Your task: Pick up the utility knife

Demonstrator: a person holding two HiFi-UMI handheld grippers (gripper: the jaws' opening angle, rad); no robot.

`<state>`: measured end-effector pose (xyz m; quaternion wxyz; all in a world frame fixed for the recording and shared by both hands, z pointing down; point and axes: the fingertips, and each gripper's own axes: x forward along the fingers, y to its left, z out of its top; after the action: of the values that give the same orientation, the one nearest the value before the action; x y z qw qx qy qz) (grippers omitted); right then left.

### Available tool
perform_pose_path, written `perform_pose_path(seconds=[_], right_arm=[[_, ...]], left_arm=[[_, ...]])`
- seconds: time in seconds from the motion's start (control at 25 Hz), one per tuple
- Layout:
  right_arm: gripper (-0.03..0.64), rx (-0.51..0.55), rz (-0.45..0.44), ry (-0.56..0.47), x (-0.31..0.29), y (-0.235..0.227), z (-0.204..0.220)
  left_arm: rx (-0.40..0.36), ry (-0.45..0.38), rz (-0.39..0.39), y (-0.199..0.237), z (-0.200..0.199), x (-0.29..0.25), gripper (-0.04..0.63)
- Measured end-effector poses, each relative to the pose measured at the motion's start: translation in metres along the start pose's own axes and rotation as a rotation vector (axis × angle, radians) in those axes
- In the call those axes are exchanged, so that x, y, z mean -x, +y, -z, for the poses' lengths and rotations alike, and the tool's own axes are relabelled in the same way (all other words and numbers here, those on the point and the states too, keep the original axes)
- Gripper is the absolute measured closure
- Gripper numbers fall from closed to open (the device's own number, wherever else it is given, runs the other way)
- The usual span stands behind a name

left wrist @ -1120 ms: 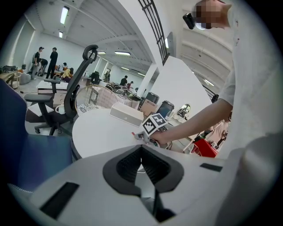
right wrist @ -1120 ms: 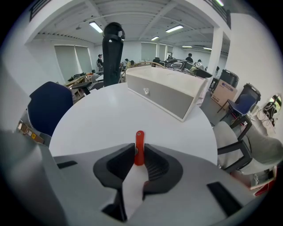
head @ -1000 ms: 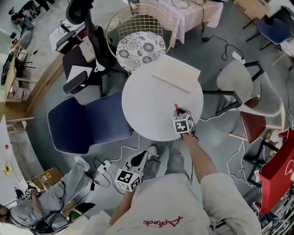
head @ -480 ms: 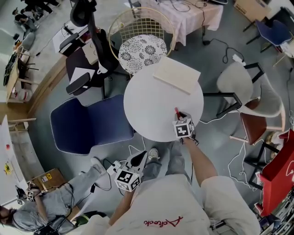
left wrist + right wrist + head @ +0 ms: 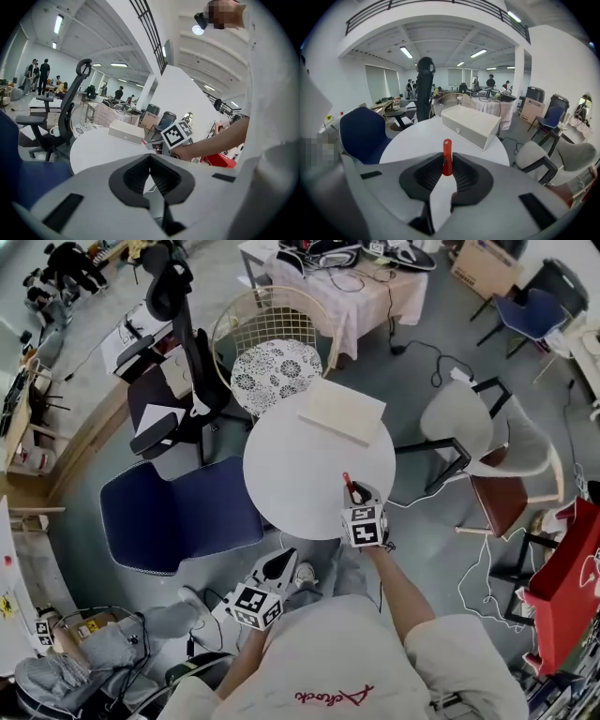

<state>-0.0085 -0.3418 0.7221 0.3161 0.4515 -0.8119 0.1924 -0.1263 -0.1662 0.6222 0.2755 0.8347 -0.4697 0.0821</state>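
The utility knife (image 5: 447, 157) is a slim red handle that stands upright between the pads of my right gripper (image 5: 447, 172), which is shut on it. In the head view the knife (image 5: 349, 484) pokes out ahead of the right gripper (image 5: 355, 494), held above the near right part of the round white table (image 5: 295, 470). My left gripper (image 5: 281, 564) hangs below the table's near edge, off the table. Its jaws (image 5: 150, 161) are shut with nothing between them. The left gripper view also catches the right gripper's marker cube (image 5: 176, 134).
A cream flat box (image 5: 342, 412) lies at the table's far side. A blue chair (image 5: 178, 512) stands left of the table, a wire chair with a patterned cushion (image 5: 272, 360) behind it, a black office chair (image 5: 178, 381) at the far left, and a white chair (image 5: 469, 423) to the right.
My right gripper has risen with the red knife, which was down at the tabletop before. The left gripper has shifted only slightly.
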Motion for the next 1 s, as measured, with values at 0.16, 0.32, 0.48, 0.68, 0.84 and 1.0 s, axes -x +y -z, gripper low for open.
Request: perform_pose_path(seconds=[0.16,0.32,0.48,0.68,0.84,1.0], right_arm=[[0.546,0.004,0.019,-0.118,0.044,0.011,-0.022],[0.546,-0.006,0.034,-0.24,0.097,0.027,-0.048],[0.546,-0.036,0.049,-0.339,0.146,0.046,-0.067],[0.546,-0.038,0.073,-0.416,0.184,0.067,-0.075],[0.546,-0.032,0.089,-0.448,0.2,0.08,-0.076],[0.546,-0.039,0.113,-0.483,0.223,0.096,-0.072]], left_arm=[[-0.044,-0.049,0.032,-0.003,-0.02,-0.002,0.582],[-0.088,-0.1,0.075,-0.008,-0.041,-0.003,0.582],[-0.131,-0.145,0.107,-0.012,-0.058,-0.001,0.583],[-0.169,-0.173,0.141,-0.016,-0.067,0.01,0.583],[-0.191,-0.178,0.169,-0.02,-0.068,0.021,0.583],[-0.211,-0.171,0.197,-0.026,-0.06,0.037,0.583]])
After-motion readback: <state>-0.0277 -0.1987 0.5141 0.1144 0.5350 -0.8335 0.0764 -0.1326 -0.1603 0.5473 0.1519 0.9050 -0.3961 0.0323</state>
